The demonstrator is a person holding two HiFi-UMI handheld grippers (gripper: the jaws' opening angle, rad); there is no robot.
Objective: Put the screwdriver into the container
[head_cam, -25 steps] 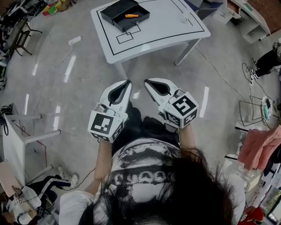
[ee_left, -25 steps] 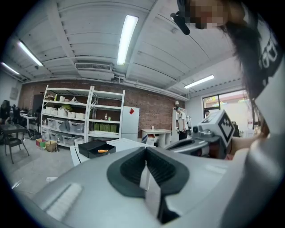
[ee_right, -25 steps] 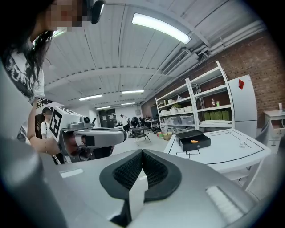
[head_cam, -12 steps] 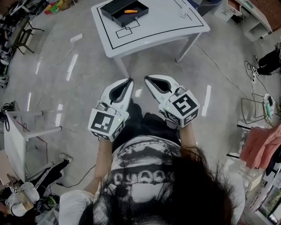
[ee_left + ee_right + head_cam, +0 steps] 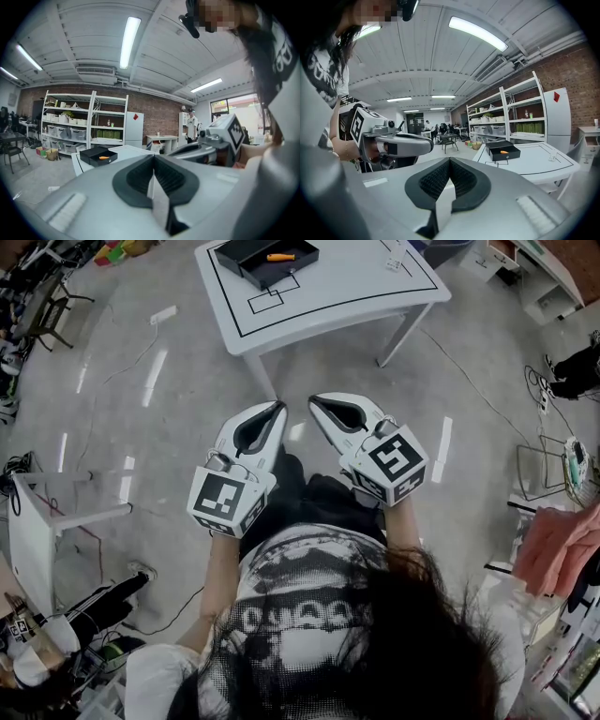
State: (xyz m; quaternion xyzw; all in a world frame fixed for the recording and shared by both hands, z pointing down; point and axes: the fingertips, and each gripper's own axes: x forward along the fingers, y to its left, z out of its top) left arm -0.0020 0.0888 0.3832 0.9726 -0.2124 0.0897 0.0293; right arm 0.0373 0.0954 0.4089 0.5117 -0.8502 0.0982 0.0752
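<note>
Held left tongs and right tongs side by side above the floor, both closed tight on nothing, well apart from the tabletop. Found the orange screwdriver lying inside the black container near the tabletop's far left corner.

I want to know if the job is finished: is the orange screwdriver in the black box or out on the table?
In. The screwdriver lies inside the black box, on the white table.

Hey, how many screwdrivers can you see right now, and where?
1. The orange screwdriver lies inside the black container on the white table. The container's walls may hide others.
</note>
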